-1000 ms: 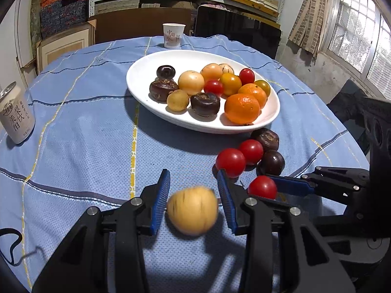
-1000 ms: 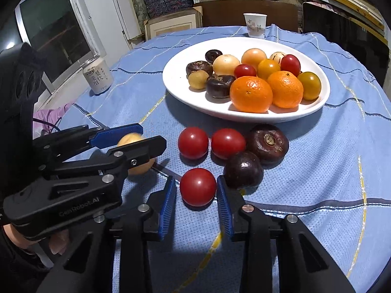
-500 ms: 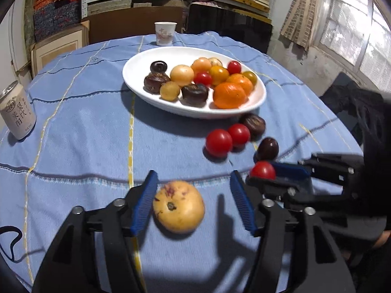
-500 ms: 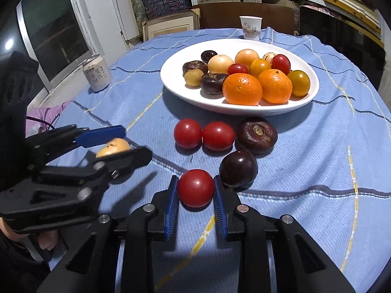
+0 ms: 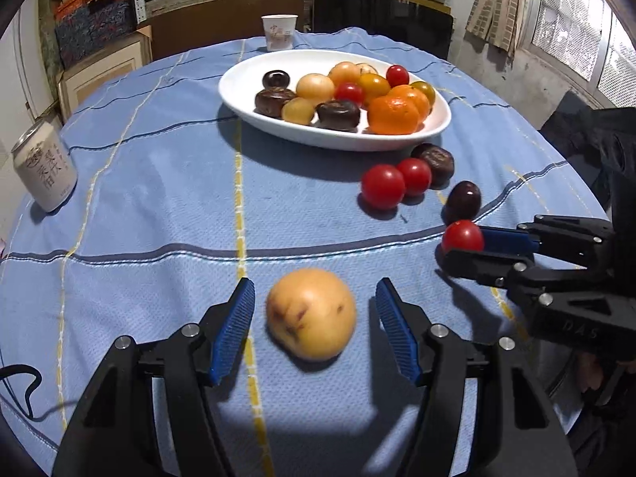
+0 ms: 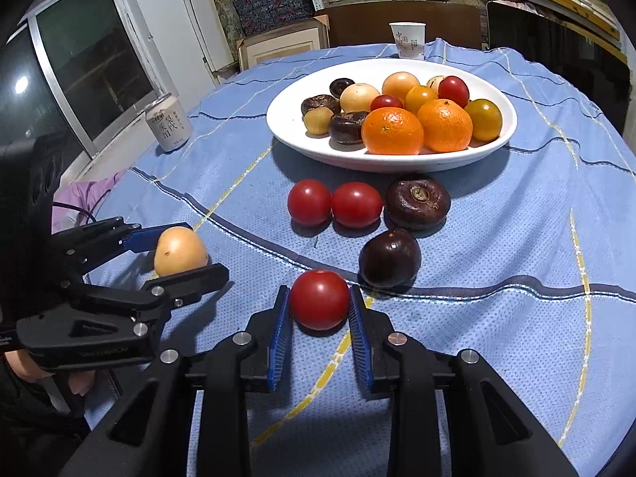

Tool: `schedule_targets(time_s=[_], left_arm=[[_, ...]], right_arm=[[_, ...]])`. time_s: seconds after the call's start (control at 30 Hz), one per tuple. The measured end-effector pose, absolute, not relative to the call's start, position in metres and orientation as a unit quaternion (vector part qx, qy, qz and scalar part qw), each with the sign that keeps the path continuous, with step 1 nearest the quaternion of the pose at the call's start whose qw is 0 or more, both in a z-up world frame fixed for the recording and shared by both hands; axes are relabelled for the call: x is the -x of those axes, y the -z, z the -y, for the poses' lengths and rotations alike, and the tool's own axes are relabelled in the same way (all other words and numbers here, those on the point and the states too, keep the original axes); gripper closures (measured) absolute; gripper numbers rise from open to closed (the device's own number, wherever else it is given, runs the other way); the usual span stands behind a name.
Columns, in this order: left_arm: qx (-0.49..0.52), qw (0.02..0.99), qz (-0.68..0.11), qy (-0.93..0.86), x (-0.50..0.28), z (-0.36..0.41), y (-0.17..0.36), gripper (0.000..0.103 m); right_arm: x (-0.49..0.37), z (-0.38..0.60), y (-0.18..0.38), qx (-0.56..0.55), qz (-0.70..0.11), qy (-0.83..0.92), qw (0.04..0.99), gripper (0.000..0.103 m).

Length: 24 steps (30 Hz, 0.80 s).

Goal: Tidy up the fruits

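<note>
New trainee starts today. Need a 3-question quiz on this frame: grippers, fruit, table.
1. True or false: the left gripper is clamped on the yellow fruit.
2. What sits between the right gripper pads?
3. How many red tomatoes lie loose on the cloth beside the plate, not counting that one? A) two B) four

Key: 1 false, there are gaps on both sides; 2 a red tomato; 3 A.

Glossy white plate (image 6: 286,127) — matt woven tablecloth (image 6: 516,218) — shiny tomato (image 6: 319,299)
</note>
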<state>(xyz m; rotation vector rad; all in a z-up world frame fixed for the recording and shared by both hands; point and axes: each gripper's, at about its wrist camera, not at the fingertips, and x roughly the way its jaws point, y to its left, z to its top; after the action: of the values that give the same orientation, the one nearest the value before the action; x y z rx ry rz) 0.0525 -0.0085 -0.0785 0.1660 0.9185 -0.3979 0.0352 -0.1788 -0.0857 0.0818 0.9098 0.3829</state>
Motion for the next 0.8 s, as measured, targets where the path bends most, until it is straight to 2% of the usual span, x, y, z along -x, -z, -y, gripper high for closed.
schedule_targets(time_s=[0.27,0.3,0.33,0.37,0.4,0.8], left_arm=[[-0.065,0.873,-0.447,0.187,-0.054,-0.002,0.081,0.041],[-0.064,0.873,-0.446,0.188,-0.054,-0.002,0.082,0.043],[-0.062,0.872,-0.445,0.193,-0.053,-0.003,0.081,0.049],[-0.062,0.872,-0.444,0.197,-0.052,-0.002,0.081,0.06],[-0.063,0.872,-0.442,0.201,-0.051,-0.001,0.081,0.063],[-0.039,0.876,-0.426,0.224,-0.045,-0.005,0.075,0.063]], right_arm=[[-0.035,0.18,0.086,-0.045,-0.436,-0.188,0.879,0.072],[-0.035,0.18,0.086,-0.044,-0.435,-0.188,0.879,0.072],[-0.035,0.179,0.086,-0.043,-0.435,-0.188,0.879,0.072],[-0.035,0.179,0.086,-0.043,-0.435,-0.188,0.879,0.072],[-0.035,0.179,0.086,-0.042,-0.435,-0.188,0.88,0.072],[-0.033,0.174,0.084,-0.025,-0.432,-0.183,0.883,0.071]])
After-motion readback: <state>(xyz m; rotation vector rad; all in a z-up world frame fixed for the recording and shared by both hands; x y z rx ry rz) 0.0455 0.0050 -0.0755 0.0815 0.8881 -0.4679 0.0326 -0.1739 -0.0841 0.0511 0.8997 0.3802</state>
